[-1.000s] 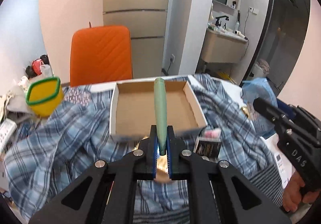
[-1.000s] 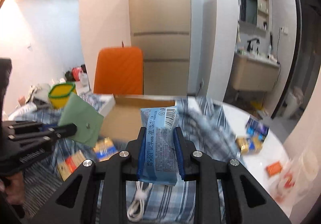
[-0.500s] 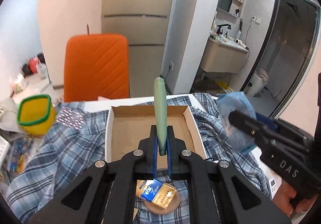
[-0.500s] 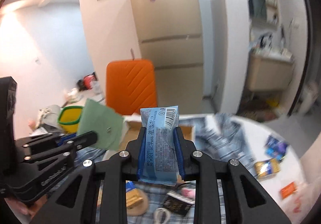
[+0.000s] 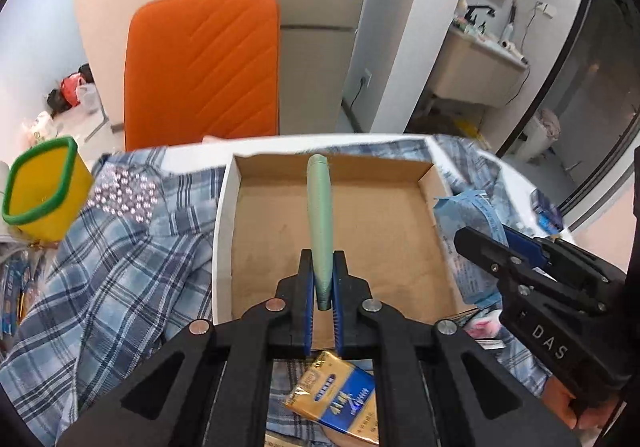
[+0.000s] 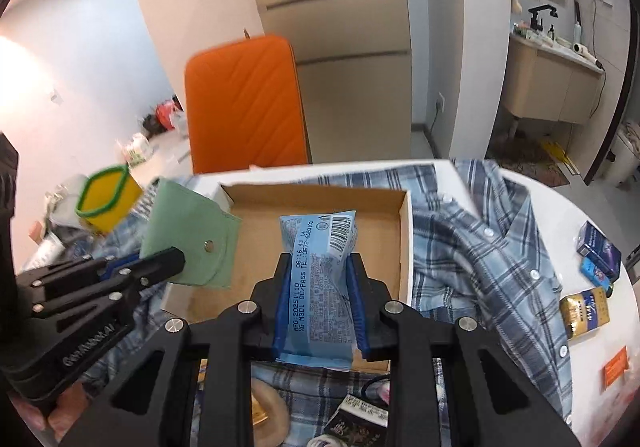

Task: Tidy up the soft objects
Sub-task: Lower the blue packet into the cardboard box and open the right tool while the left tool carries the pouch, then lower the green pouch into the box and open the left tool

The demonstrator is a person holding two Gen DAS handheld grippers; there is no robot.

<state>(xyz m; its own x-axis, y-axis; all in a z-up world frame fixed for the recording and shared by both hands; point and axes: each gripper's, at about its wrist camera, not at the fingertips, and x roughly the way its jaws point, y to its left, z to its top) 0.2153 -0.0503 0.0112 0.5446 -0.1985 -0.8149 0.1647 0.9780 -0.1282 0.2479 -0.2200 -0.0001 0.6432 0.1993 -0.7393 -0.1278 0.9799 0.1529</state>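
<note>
Both grippers clamped on soft items and held over the open cardboard box (image 5: 404, 247).

The left gripper (image 5: 323, 299) is closed on a green snap pouch (image 5: 319, 219), seen edge-on in its own view and flat-faced in the right wrist view, where it is held at the box's left wall. The right gripper (image 6: 318, 283) is closed on a blue sealed packet (image 6: 320, 267), held above the box's near half; in the left wrist view the packet is seen at the box's right wall. The box is set on a blue plaid shirt (image 6: 492, 247) spread over a white table (image 6: 568, 215). A yellow cup with green rim (image 5: 42, 187) is seen left of the box, an orange chair (image 5: 204, 67) behind it. A gold-and-blue pack (image 5: 340, 399) is seen lying below the left gripper, near the box's front edge. More small packs (image 6: 586, 311) are seen on the table to the right.
</note>
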